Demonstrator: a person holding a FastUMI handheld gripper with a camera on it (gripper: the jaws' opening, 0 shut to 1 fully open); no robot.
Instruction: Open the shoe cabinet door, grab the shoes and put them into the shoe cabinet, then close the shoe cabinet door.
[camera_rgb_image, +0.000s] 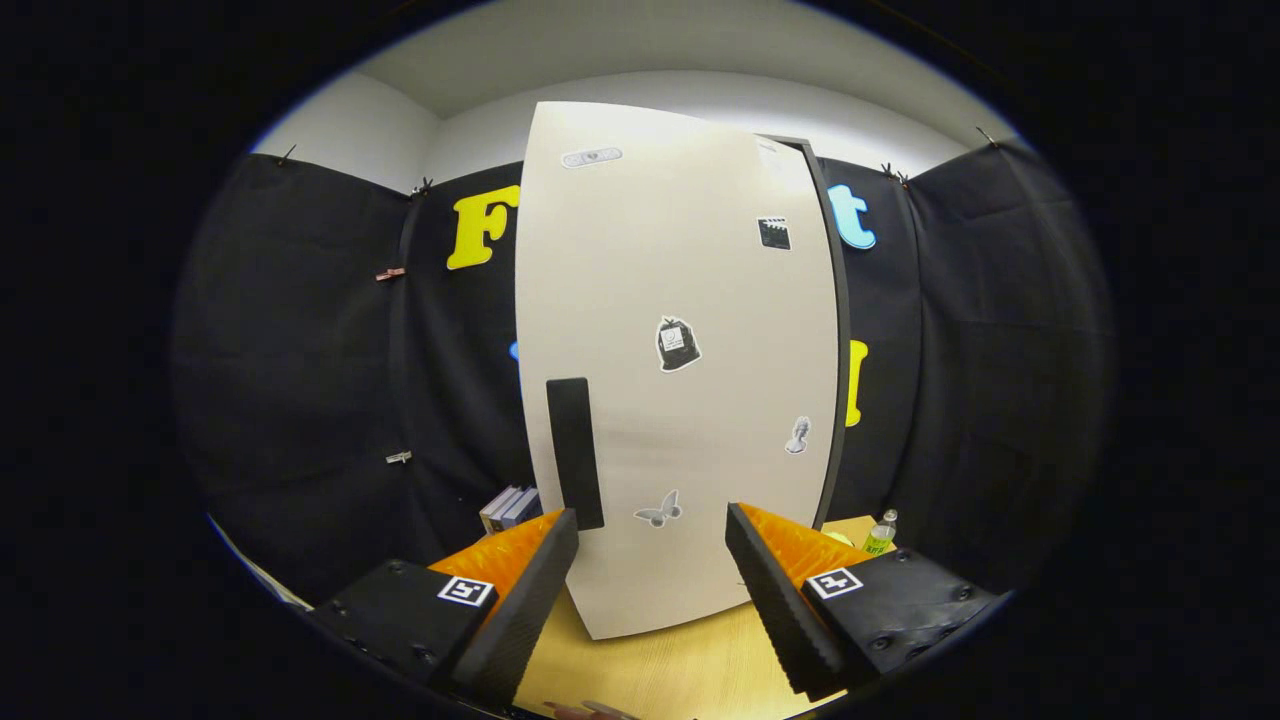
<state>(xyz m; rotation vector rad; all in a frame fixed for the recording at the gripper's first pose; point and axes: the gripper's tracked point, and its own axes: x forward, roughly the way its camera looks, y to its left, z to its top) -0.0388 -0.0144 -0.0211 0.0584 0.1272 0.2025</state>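
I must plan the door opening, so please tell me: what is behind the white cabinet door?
Beside the cabinet door stand books and a bottle, with the black cloth wall beyond. The cabinet's inside is covered by the door. The open gripper holds nothing.

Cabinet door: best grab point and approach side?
Grip the dark vertical handle near the left edge of the cabinet door. It's a narrow upright bar, so bring the open gripper straight in, shifted left, one finger on each long side.

Upright white cabinet door (680, 380), dark handle (574, 452)
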